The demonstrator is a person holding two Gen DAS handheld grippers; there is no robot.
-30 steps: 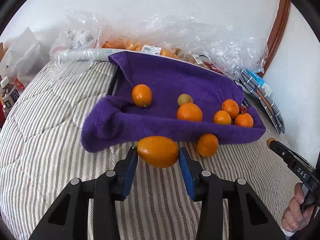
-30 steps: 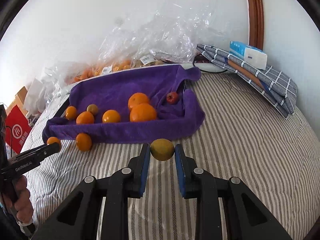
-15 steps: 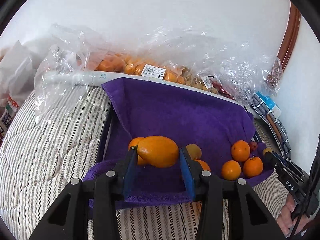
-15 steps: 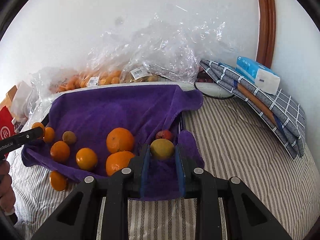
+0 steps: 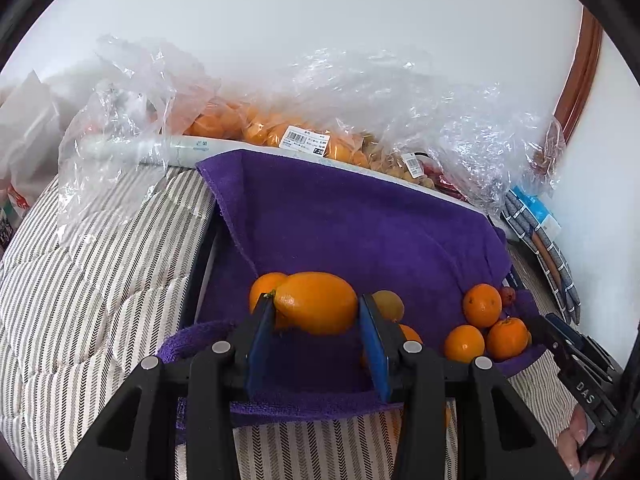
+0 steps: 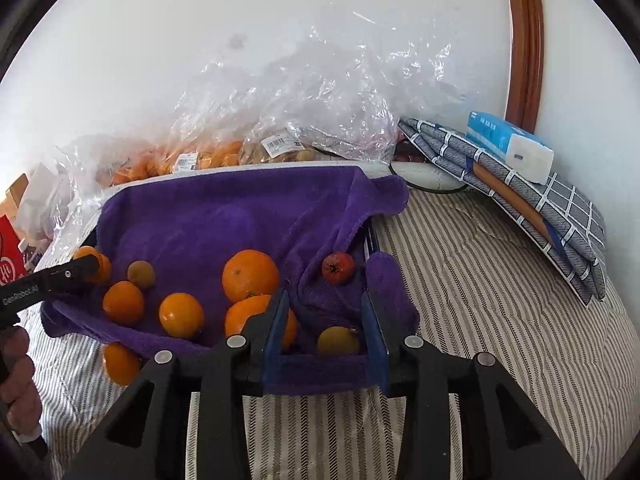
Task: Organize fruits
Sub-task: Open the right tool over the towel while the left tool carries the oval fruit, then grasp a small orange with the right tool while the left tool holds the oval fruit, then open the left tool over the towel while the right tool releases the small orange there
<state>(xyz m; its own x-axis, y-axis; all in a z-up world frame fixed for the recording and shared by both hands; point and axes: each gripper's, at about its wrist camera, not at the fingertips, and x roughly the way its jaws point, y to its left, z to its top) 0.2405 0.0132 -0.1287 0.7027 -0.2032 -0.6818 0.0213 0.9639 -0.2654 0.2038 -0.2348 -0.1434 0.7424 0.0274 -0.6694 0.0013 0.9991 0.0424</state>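
Observation:
My left gripper (image 5: pixel 316 316) is shut on a large oval orange (image 5: pixel 316 302) and holds it over the near left edge of the purple towel (image 5: pixel 352 224). My right gripper (image 6: pixel 326 320) is open over the towel's near right corner (image 6: pixel 224 216); a small yellow fruit (image 6: pixel 338 340) lies on the towel between its fingers. Several oranges (image 6: pixel 250 274) and a small red fruit (image 6: pixel 338 267) lie on the towel. One orange (image 6: pixel 120 362) lies on the striped bedding just off the towel's near edge.
Clear plastic bags of fruit (image 5: pixel 280 128) line the wall behind the towel. A folded checked cloth (image 6: pixel 532 196) with a blue tissue pack (image 6: pixel 508 144) lies at the right. The striped bedding (image 6: pixel 500 300) spreads around the towel. A red box (image 6: pixel 8 268) stands at far left.
Both grippers moved forward over the towel. My right gripper opened and the yellow fruit dropped onto the towel. My left gripper still holds the oval orange.

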